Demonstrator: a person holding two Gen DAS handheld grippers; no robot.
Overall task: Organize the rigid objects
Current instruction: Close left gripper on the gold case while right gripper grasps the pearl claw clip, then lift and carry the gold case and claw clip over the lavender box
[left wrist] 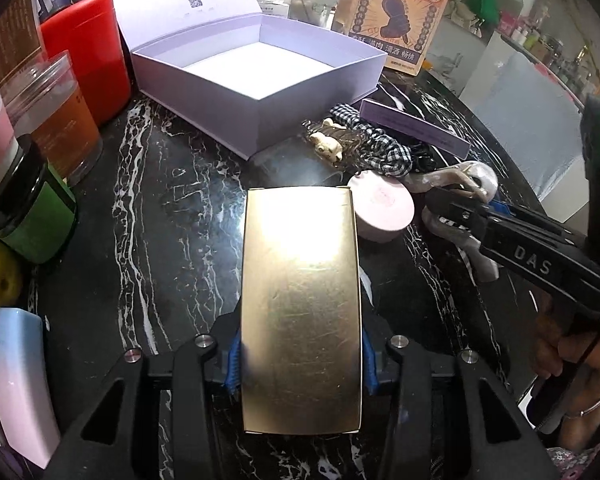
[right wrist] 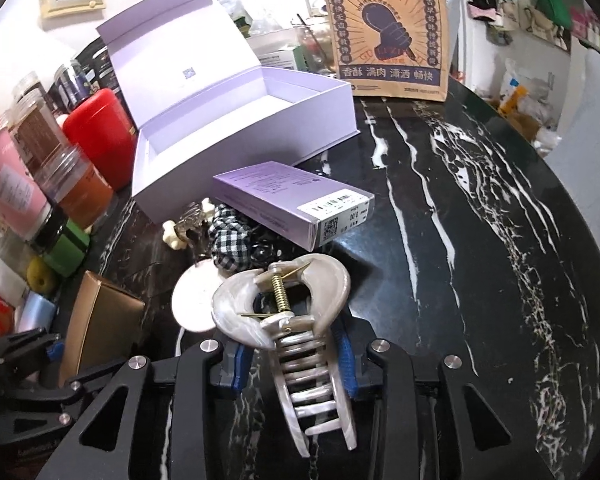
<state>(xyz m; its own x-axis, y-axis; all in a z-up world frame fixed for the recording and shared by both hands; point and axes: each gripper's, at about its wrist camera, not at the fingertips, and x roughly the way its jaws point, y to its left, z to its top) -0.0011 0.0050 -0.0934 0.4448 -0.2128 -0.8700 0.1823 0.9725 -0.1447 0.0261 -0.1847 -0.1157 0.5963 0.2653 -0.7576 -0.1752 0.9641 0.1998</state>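
- Left wrist view: the left tongs [left wrist: 300,364] are clenching a gold box [left wrist: 300,308], holding it above the black marble tabletop [left wrist: 172,208].
- An open lilac box [left wrist: 260,76] is standing empty further back; a pink round case [left wrist: 382,210] is lying just beside the gold box.
- The right tongs [left wrist: 452,204] are reaching in from the right edge.
- Right wrist view: the right tongs [right wrist: 290,360] are grasping a pearly hair claw [right wrist: 284,312] by its toothed end.
- A purple carton [right wrist: 296,204] is lying near the claw, resting on a checked scrunchie [right wrist: 230,246].
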